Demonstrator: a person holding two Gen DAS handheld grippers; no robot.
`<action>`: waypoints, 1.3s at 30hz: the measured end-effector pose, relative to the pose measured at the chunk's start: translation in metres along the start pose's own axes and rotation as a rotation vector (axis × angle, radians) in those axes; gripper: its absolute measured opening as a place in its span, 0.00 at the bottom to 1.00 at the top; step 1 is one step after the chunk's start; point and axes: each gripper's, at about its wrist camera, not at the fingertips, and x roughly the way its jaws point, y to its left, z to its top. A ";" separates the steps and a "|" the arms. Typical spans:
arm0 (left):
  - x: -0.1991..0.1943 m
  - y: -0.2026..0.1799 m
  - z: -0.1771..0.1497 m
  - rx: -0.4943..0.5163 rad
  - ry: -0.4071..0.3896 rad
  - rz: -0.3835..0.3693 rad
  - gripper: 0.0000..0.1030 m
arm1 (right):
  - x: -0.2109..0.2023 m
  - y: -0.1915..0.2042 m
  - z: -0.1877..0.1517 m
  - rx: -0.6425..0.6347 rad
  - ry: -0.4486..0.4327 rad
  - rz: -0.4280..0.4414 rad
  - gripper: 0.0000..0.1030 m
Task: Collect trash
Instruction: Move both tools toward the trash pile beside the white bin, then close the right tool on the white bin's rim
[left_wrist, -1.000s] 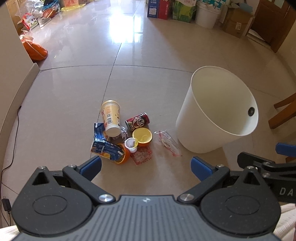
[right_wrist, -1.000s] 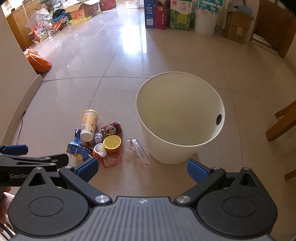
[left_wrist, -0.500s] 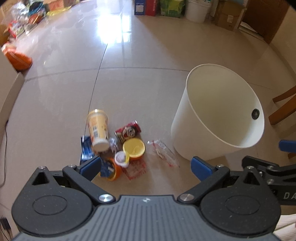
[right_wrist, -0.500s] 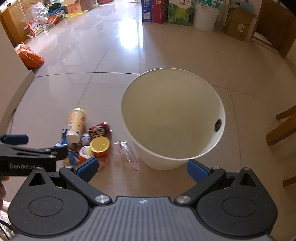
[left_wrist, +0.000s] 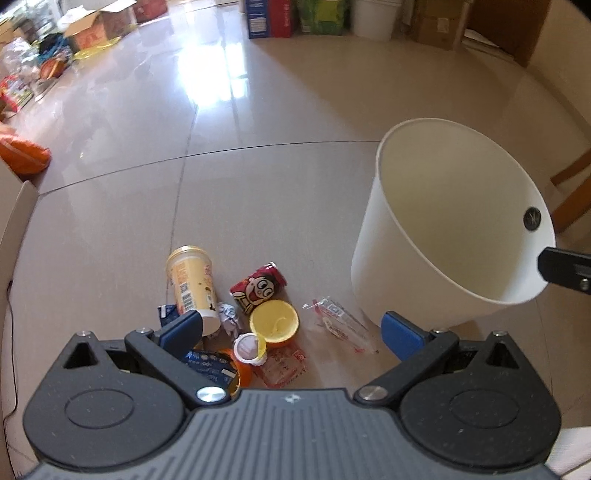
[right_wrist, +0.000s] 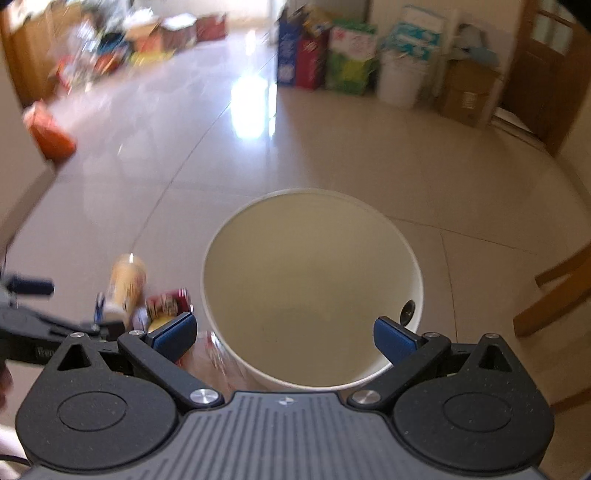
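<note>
The floor (left_wrist: 295, 110) is smooth, shiny tile that mirrors the light. Right of the left jaws, the white bin (left_wrist: 436, 236) looks like matt plastic. Ahead of those jaws lie a glossy paper cup (left_wrist: 190, 284), a shiny red can (left_wrist: 258, 290), a smooth yellow plastic lid (left_wrist: 274, 321) and a clear crinkly wrapper (left_wrist: 340, 325). The jaws have matt black plastic arms, blue pads and shiny metal screws.

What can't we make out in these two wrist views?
- Blue carton, left wrist view: mostly hidden behind the left gripper.
- Trash pile, right wrist view: motion-blurred, partly behind the right gripper.
- White bin floor, left wrist view: hidden by its near wall.
</note>
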 end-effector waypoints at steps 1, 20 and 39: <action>0.000 -0.001 0.000 0.013 -0.007 -0.002 0.99 | 0.002 0.000 0.000 -0.018 0.003 -0.001 1.00; 0.008 0.006 0.004 0.013 -0.019 0.077 0.99 | 0.086 -0.117 0.010 0.288 0.164 -0.169 0.74; 0.018 0.014 -0.002 -0.038 0.038 0.043 0.99 | 0.152 -0.141 0.025 0.398 0.308 -0.146 0.12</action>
